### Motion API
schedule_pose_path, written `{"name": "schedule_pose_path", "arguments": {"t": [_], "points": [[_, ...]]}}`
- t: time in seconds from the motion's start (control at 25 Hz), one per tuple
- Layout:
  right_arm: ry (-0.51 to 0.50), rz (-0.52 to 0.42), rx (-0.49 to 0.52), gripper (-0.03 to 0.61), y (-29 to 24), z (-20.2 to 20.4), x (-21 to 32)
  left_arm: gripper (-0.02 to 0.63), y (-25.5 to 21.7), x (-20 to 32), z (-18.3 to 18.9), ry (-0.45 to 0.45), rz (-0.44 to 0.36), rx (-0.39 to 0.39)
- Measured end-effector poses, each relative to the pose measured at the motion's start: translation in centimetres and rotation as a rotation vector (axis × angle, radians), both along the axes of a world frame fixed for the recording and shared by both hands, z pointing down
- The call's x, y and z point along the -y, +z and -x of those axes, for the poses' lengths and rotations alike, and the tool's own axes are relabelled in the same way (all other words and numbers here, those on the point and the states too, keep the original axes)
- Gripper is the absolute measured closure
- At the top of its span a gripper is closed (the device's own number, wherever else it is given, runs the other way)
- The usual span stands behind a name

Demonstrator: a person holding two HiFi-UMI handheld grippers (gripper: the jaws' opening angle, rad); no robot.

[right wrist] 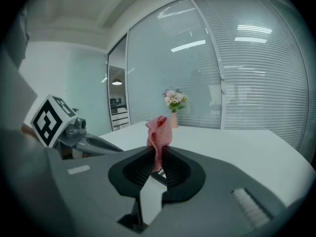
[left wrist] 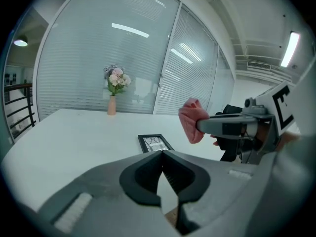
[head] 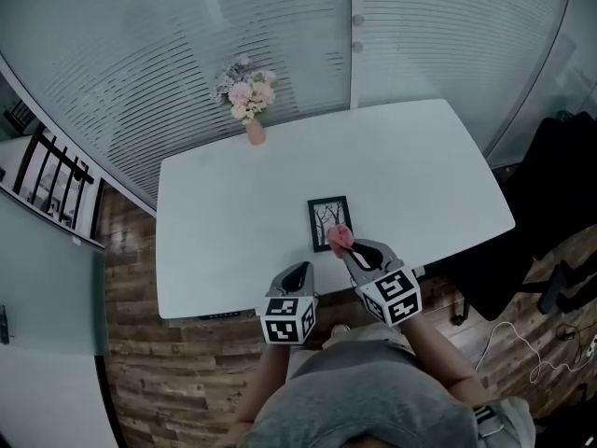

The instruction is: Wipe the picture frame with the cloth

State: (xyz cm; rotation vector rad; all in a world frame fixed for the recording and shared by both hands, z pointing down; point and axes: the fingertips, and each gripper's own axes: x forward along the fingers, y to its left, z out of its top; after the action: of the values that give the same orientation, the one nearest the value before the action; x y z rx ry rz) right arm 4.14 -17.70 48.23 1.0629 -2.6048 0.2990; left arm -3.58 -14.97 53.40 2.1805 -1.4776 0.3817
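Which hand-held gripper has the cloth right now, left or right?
The right hand-held gripper: its jaws are closed on the crumpled pink cloth, near the black picture frame. The left hand-held gripper is shut with nothing between its jaws.

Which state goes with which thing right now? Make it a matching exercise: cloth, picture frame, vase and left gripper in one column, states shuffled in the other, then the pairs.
Things:
1. cloth
2. picture frame
3. vase
4. left gripper

States:
A. stands near the far edge of the table
B. shut, nothing between its jaws
C. pinched in the right gripper
D. lies flat on the table, near the person's side

Pairs: 1-C, 2-D, 3-A, 4-B
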Motion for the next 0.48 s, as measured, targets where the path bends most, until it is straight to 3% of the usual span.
{"name": "schedule_pose_path", "arguments": {"t": [0.48], "points": [[-0.08, -0.005, -0.114, 0.534, 2.5, 0.7, 7.2, 0.612, 3.4, 3.7, -0.6, -0.023, 0.078, -0.011]]}}
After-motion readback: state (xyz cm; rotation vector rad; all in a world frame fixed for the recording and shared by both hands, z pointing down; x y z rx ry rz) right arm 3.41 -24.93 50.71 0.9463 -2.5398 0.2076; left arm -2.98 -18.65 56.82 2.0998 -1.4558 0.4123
